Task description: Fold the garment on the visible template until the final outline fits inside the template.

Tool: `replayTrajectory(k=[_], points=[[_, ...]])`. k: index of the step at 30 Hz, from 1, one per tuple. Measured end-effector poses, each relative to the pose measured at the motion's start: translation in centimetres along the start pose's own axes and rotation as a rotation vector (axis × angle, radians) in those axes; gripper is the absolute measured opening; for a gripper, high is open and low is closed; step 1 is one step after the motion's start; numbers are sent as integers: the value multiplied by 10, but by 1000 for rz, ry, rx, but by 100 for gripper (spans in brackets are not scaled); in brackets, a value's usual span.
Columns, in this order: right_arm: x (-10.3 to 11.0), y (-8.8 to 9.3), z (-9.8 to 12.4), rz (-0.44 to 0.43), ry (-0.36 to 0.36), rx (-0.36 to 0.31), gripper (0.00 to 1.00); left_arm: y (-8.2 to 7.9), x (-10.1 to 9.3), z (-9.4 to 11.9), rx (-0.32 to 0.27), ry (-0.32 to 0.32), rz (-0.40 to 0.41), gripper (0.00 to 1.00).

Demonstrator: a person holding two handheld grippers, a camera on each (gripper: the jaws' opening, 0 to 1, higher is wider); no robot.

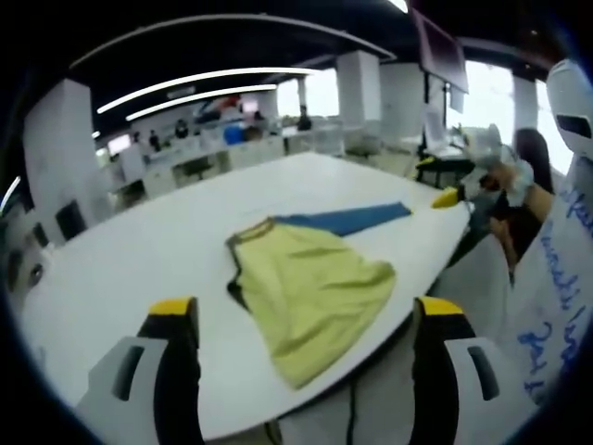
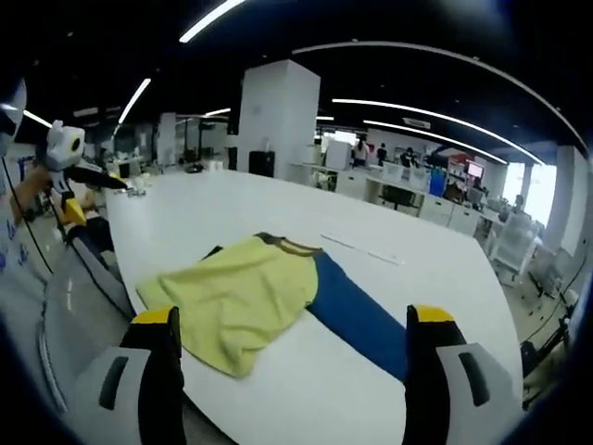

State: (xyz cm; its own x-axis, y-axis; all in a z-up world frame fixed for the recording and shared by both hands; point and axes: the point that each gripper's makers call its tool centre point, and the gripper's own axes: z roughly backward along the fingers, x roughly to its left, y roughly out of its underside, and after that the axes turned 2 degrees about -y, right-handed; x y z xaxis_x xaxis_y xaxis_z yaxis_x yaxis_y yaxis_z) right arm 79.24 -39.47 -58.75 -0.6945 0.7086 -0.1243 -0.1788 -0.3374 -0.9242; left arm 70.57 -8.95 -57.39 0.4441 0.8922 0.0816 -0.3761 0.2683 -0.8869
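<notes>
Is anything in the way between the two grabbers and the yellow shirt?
Nothing visible is. Bare white table lies between the open right gripper and the yellow garment, and likewise ahead of the open left gripper.

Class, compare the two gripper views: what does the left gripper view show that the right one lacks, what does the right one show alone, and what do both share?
Left gripper view alone: a screen hanging high above the room. Right gripper view alone: a thin strip lying on the table beyond the garment. Both share: the white table, the yellow garment, the blue template partly under it, and open tongs holding nothing.
</notes>
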Motion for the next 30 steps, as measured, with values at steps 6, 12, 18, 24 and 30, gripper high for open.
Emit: replayTrajectory(k=[6, 12, 18, 24, 30], points=[[13, 0, 7, 5, -6, 13, 100, 2, 2, 1, -4, -6, 6, 96], [26, -1, 8, 52, -22, 40, 100, 7, -2, -2, 9, 18, 6, 99], [34, -1, 3, 44, -14, 49, 100, 8, -5, -2, -3, 25, 19, 99], [51, -2, -5, 46, -38, 53, 100, 12, -2, 3, -4, 10, 37, 99], [71, -2, -18, 50, -69, 69, 100, 15, -3, 3, 5, 10, 68, 99]])
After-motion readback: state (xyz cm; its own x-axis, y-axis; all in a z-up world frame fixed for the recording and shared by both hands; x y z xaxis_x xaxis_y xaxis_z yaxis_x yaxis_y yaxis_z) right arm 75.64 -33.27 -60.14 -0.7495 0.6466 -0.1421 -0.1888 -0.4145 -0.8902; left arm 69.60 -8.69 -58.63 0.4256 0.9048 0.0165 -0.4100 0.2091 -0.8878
